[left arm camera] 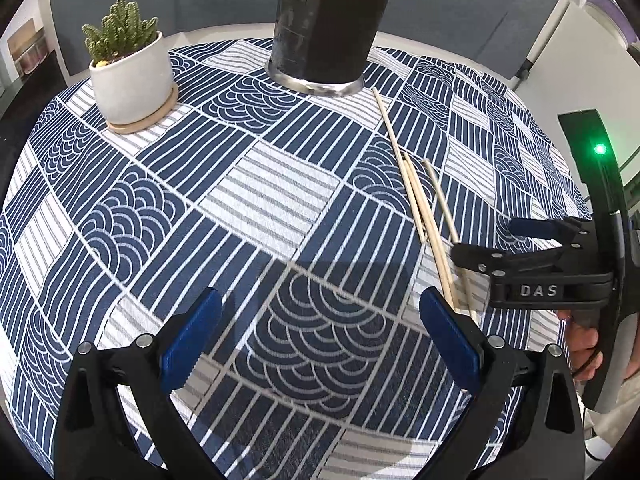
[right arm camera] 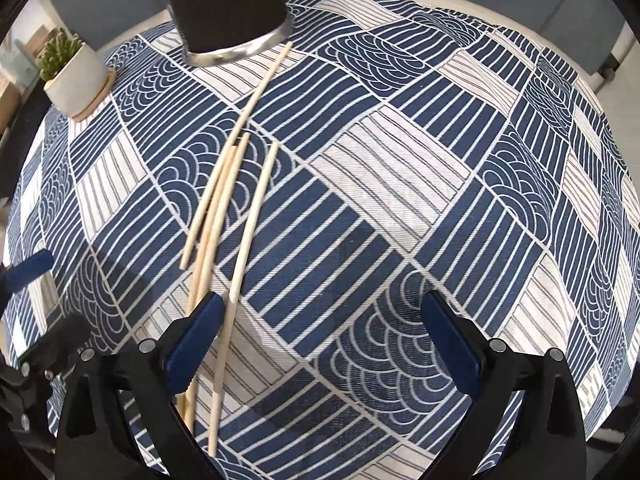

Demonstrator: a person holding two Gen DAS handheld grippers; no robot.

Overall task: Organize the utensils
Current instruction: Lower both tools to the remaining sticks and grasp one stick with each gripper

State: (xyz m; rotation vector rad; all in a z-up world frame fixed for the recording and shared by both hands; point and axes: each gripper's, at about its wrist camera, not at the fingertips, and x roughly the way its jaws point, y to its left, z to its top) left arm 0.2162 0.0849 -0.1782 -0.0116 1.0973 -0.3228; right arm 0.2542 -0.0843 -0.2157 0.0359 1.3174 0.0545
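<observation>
Left tongs [left arm camera: 320,336] and right tongs [right arm camera: 320,340], both spread wide, level.

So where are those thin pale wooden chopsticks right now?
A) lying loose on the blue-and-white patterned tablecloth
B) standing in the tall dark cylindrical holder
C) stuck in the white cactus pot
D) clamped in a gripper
A: the thin pale wooden chopsticks lie scattered flat on the blue-and-white patterned tablecloth, outside the tall dark cylindrical holder.
</observation>
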